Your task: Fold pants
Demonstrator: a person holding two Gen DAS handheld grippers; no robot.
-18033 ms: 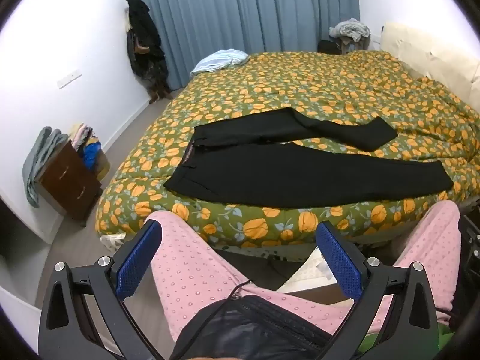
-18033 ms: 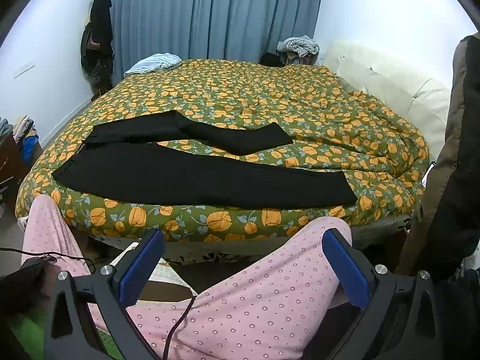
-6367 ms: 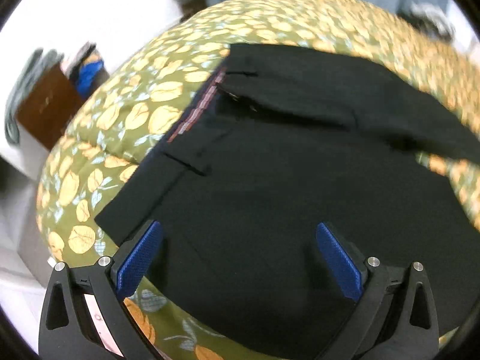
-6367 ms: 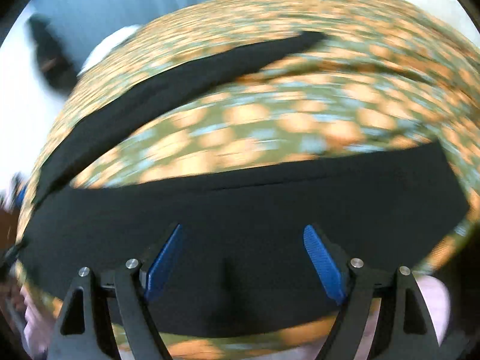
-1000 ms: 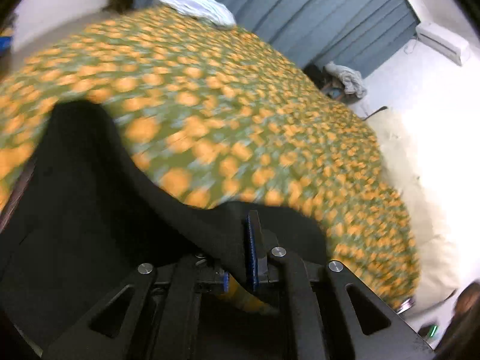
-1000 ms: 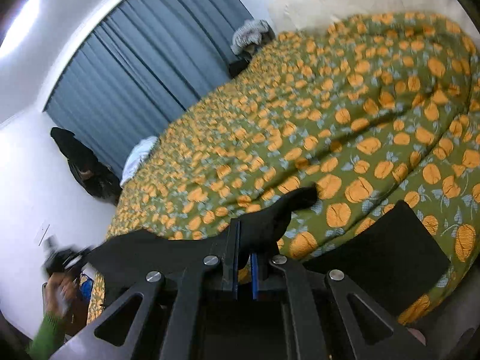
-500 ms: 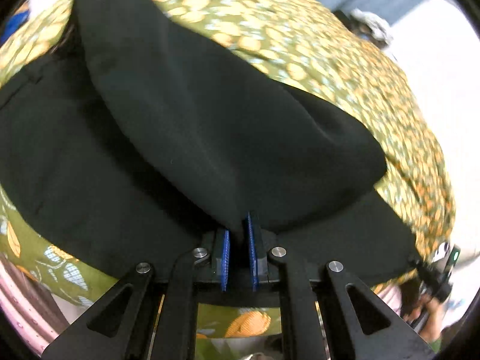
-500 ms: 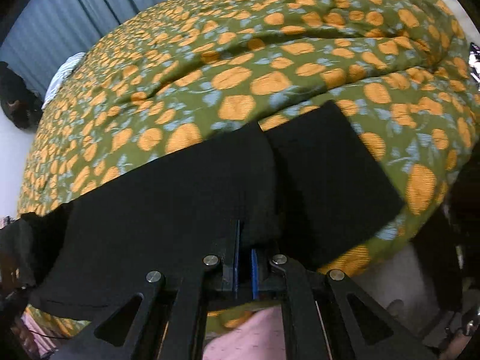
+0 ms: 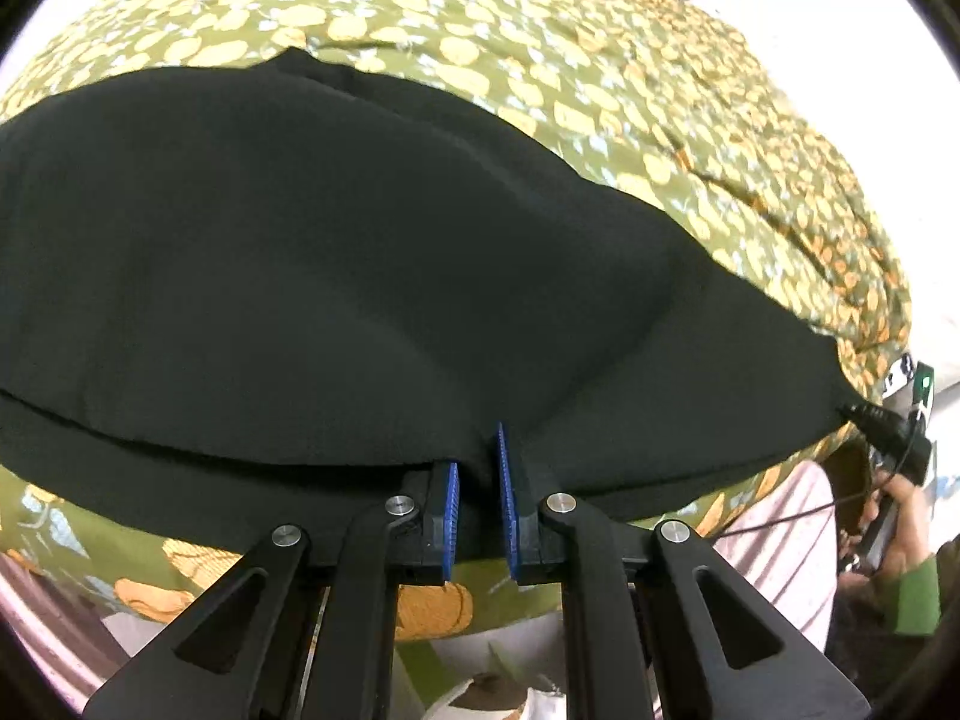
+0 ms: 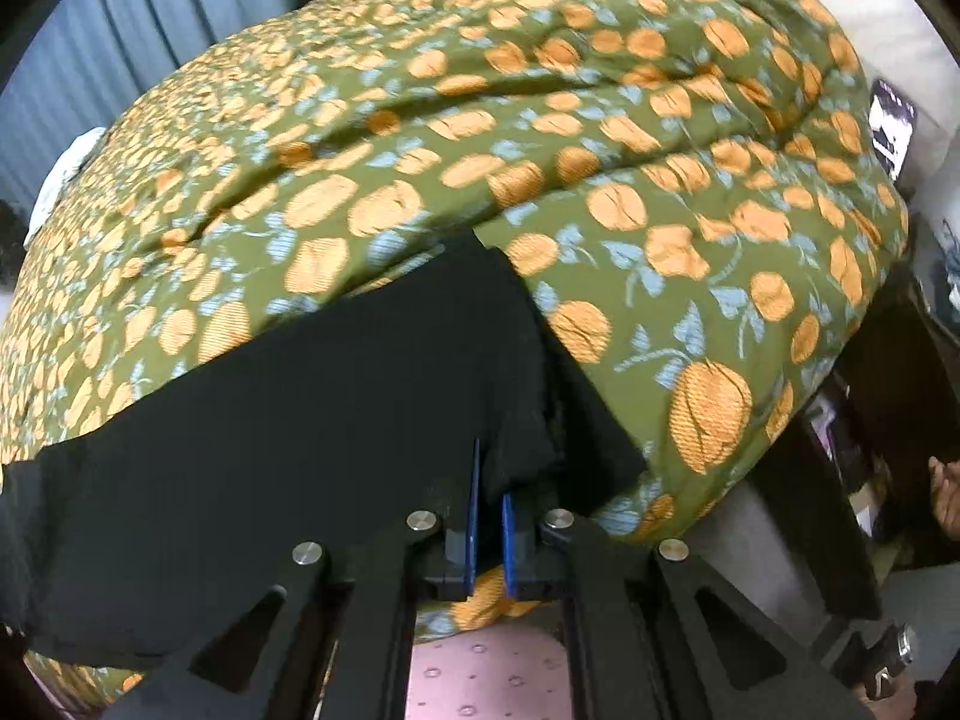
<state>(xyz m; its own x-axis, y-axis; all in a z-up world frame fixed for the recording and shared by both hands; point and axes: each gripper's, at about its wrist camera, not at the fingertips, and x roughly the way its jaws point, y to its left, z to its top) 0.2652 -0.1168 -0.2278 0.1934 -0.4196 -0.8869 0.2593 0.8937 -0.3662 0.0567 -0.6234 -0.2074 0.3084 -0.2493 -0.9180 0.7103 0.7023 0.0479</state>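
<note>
Left wrist view: black soft fabric pants (image 9: 336,276) lie on the green quilted bed cover with orange fruit print (image 9: 690,120), one leg over the other. Left tool (image 9: 477,480) pinches their near edge at 6 o'clock. Align both edges before release. Only the right wrist view shows the hems, uneven, at 1 o'clock of the right tool (image 10: 489,516), which is clamped on them.

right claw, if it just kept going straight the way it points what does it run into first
The black pants it is already shut on: the right claw pinches the folded leg near its hem, so more of that cloth lies straight ahead. Beyond it rises the floral duvet, though the fisheye view leaves depth uncertain.
</note>
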